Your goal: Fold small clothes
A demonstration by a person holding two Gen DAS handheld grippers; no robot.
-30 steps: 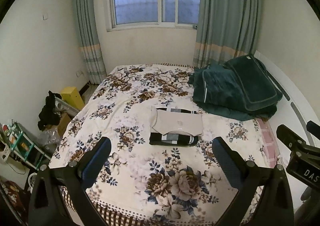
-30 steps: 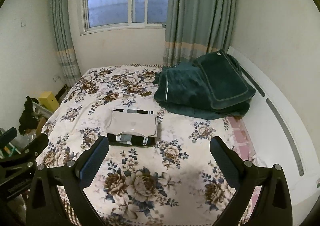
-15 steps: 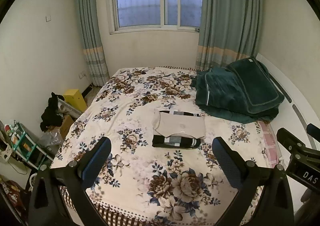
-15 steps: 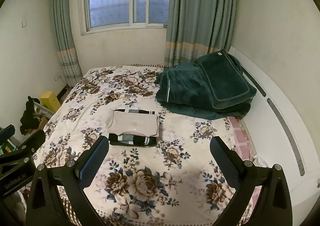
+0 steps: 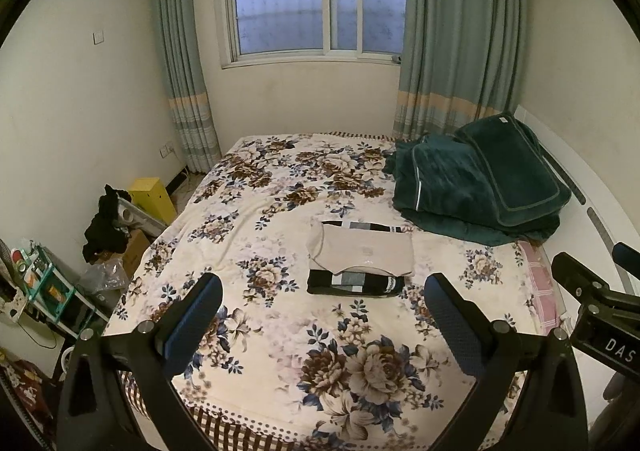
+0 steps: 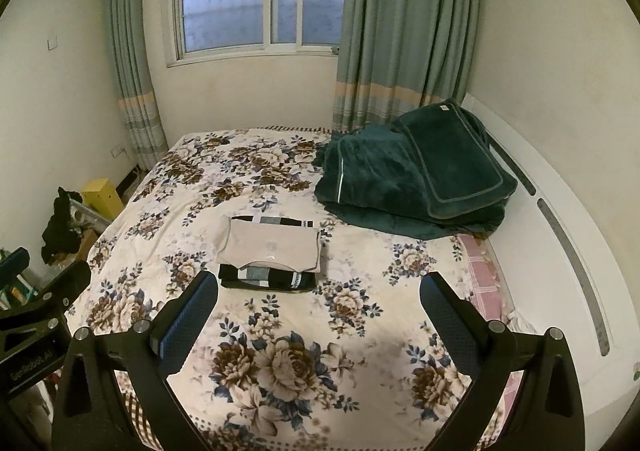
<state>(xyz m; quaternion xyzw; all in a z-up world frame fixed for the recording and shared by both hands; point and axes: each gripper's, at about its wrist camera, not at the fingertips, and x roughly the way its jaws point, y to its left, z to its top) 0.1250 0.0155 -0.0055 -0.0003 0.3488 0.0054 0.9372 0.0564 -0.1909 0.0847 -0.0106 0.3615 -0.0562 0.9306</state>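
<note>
A folded beige shirt (image 5: 366, 253) lies on top of a folded black and grey striped garment (image 5: 354, 284) in the middle of the floral bed (image 5: 280, 315). The stack also shows in the right wrist view: the beige shirt (image 6: 274, 248) over the striped garment (image 6: 266, 278). My left gripper (image 5: 322, 317) is open and empty, held above the bed's near part, short of the stack. My right gripper (image 6: 318, 313) is open and empty, likewise held back from the stack and to its right.
A folded dark green blanket (image 5: 476, 187) lies at the bed's far right by the white headboard (image 6: 560, 251). Left of the bed are a yellow box (image 5: 154, 195), black clothing (image 5: 106, 227) and a cluttered rack (image 5: 36, 287). A window and curtains stand behind.
Both grippers have drawn back and risen a little from the bed; the stack looks smaller and farther. Both stay open. The clothes have not moved.
</note>
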